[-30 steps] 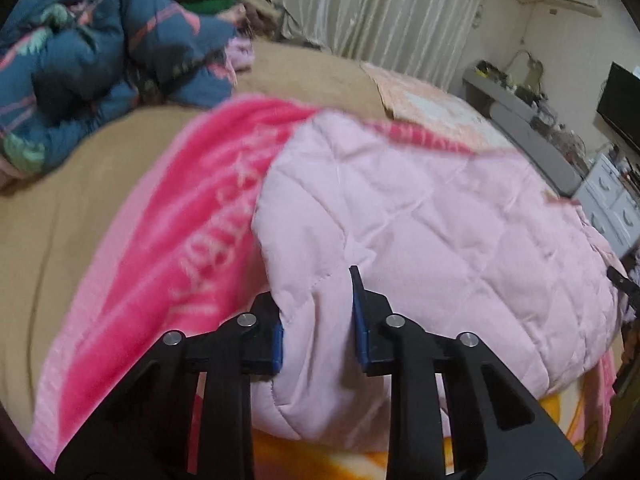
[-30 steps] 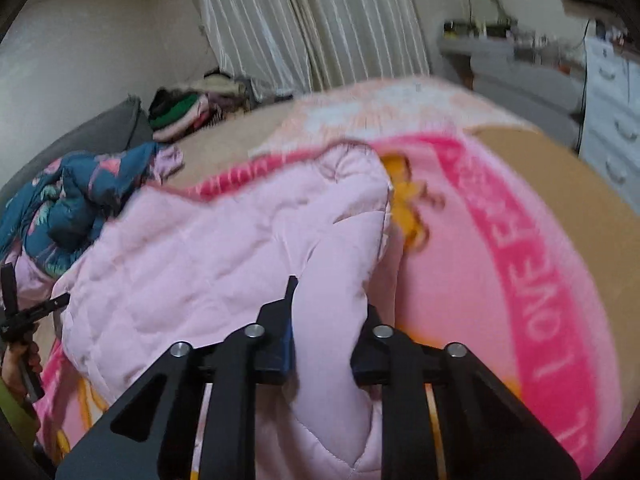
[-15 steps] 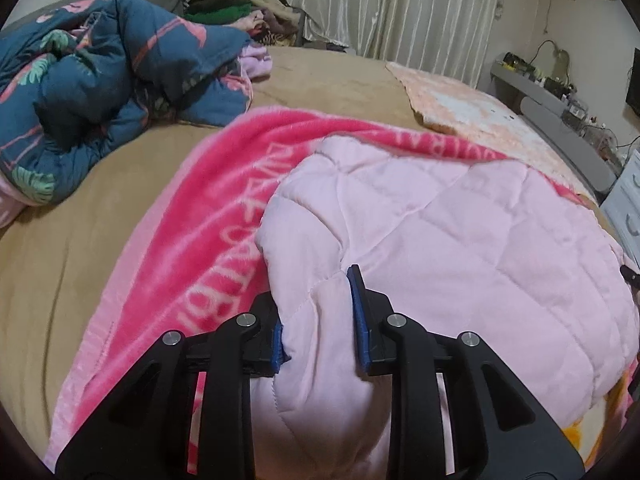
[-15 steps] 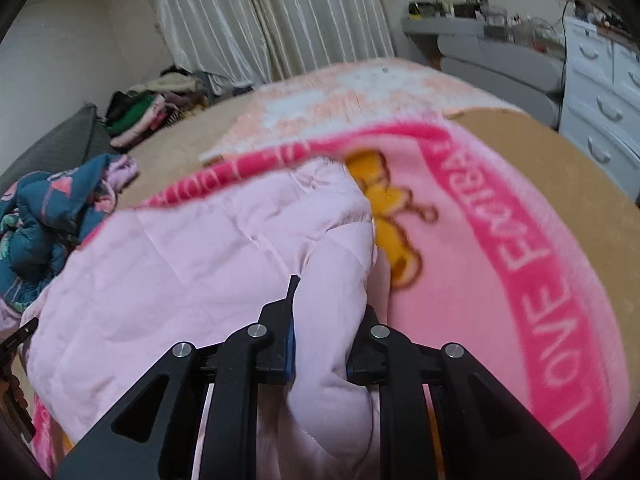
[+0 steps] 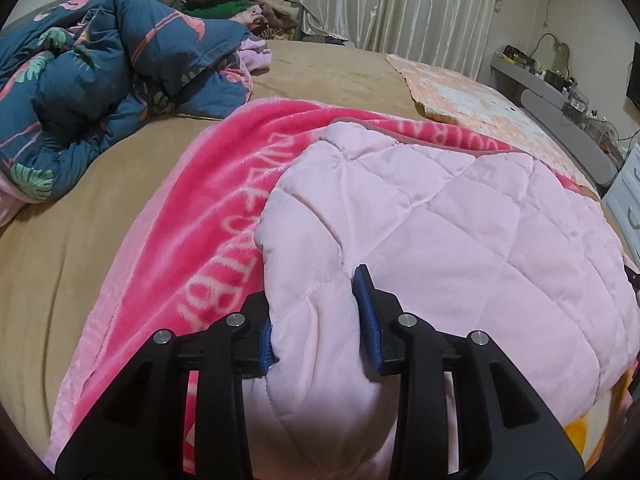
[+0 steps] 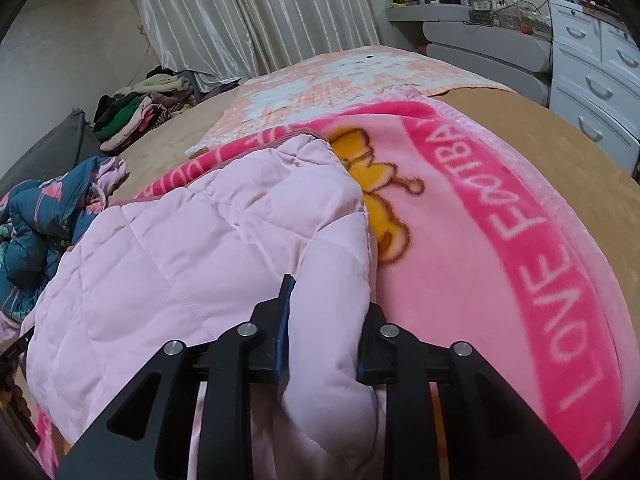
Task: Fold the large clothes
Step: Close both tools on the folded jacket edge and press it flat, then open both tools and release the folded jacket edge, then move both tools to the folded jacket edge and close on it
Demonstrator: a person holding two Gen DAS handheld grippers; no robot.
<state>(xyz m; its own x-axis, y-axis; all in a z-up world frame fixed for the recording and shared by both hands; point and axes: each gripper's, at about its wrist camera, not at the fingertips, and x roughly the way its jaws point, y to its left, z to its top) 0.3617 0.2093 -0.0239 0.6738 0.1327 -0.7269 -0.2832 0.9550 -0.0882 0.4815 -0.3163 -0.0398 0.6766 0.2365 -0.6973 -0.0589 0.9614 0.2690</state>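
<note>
A pale pink quilted garment (image 5: 460, 220) lies folded over on a pink printed blanket (image 5: 208, 232) on the bed. My left gripper (image 5: 316, 320) is shut on the garment's near left corner, with thick fabric bunched between its blue pads. My right gripper (image 6: 324, 320) is shut on the near right corner of the same garment (image 6: 192, 248), beside the pink blanket (image 6: 500, 248) with a yellow bear and white lettering. Both held corners sit low, close to the blanket.
A crumpled dark blue floral quilt (image 5: 92, 92) lies at the far left of the tan bed (image 5: 52, 256). A pile of clothes (image 6: 140, 112) sits by the curtains. A peach checked blanket (image 6: 352, 76) lies beyond. White drawers (image 6: 596, 80) and a grey shelf stand at right.
Both grippers have carried the held edge forward and down, so the garment now lies spread flatter on the pink blanket. Both views have steadied.
</note>
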